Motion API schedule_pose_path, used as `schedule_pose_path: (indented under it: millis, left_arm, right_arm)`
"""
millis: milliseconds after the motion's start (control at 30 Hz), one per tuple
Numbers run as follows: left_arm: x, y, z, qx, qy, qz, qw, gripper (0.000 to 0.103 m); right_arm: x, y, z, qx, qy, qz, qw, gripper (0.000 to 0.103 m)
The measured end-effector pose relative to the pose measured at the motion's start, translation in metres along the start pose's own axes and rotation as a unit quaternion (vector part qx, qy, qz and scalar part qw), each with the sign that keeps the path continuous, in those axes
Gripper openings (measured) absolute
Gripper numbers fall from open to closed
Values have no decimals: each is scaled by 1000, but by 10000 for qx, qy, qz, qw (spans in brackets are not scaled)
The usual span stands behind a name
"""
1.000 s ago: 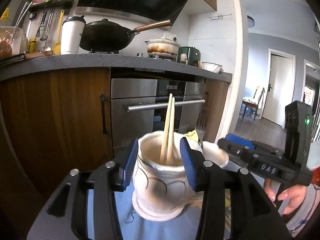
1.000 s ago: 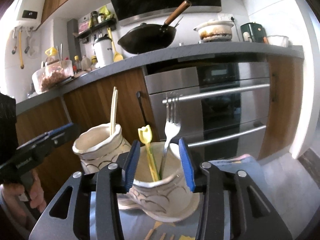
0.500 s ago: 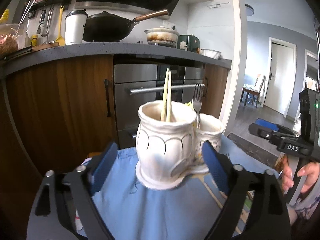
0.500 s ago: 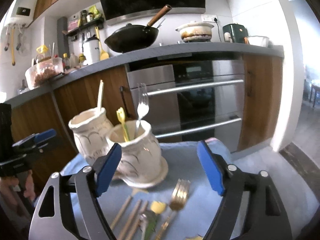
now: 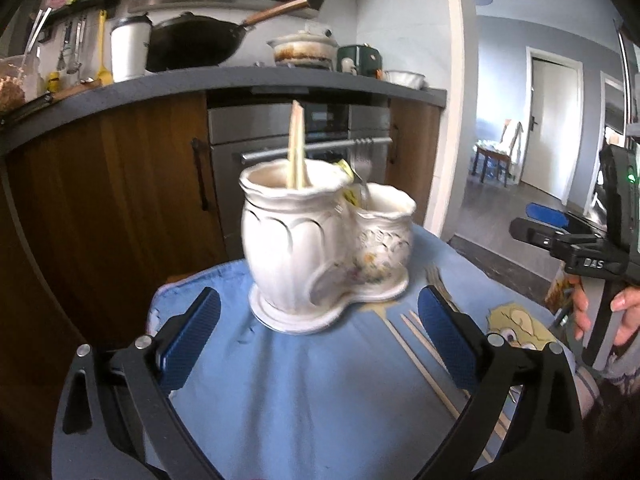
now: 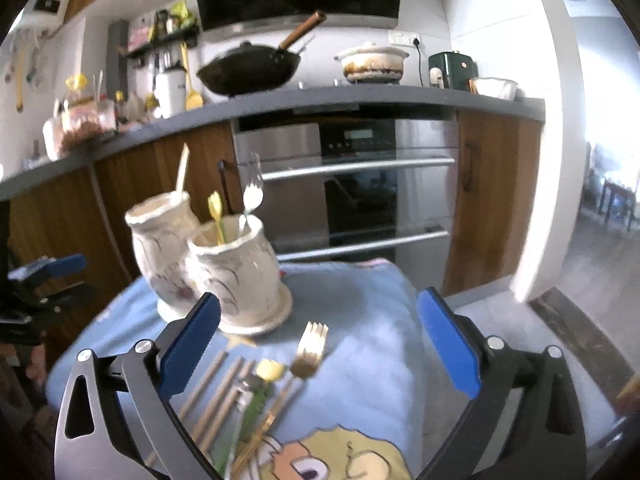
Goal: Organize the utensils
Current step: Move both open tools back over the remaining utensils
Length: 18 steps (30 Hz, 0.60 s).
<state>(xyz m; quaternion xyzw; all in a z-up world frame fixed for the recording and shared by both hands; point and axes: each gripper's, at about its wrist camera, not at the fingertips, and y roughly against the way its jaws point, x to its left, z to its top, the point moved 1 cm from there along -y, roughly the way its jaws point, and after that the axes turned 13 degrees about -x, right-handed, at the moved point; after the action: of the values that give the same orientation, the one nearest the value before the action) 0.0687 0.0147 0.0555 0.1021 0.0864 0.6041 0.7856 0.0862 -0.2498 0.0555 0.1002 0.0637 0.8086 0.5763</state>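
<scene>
Left wrist view first: your left gripper [image 5: 318, 330] has its blue pads spread wide with nothing between them, hanging just short of the double ceramic holder [image 5: 320, 248] on the blue cloth [image 5: 304, 392]. That holder is two joined white pots on one base. The nearer, taller pot carries a pair of chopsticks [image 5: 297, 148] standing nearly upright; the smaller pot behind it holds a silver fork [image 5: 361, 168], tines up, and something yellow you can only partly see. Loose chopsticks [image 5: 424, 364] lie on the cloth to the right of the holder, running under your right pad. At the far right edge your right hand [image 5: 600, 312] grips the handle of the other tool.

Right wrist view: your right gripper [image 6: 318, 330] is likewise wide open and holds nothing. The holder [image 6: 216, 264] stands left of center, near your left pad. Its front pot holds the silver fork [image 6: 251, 196] and a yellow-tipped utensil [image 6: 216, 212]; the rear pot holds the chopsticks [image 6: 182, 170]. Between your pads on the cloth [image 6: 372, 312] lie a gold fork [image 6: 308, 350], tines pointing at the holder, a green-handled utensil with a yellow end [image 6: 262, 388] and several brown chopsticks [image 6: 216, 392], side by side. Part of the left gripper [image 6: 44, 276] shows at the left edge.
</scene>
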Motion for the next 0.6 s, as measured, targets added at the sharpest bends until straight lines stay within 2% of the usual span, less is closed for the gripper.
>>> schedule_pose_path:
  millis: [133, 300, 533, 600]
  left_arm:
    - [-11, -4, -10, 195, -65, -128, 9997, 97]
    - [-19, -13, -23, 512, -50, -170, 9985, 97]
    - [-37, -27, -42, 920, -108, -261, 9954, 97]
    - [-42, -30, -47, 1020, -111, -307, 9943, 97]
  right_arm:
    - [-1, 0, -14, 277, 27, 27, 9996, 98]
    - [-5, -7, -33, 724, 145, -170, 9971, 98]
    - [-4, -32, -59, 1708, 131, -294, 9848, 98]
    - [-1, -36, -62, 1828, 109, -310, 9826, 98]
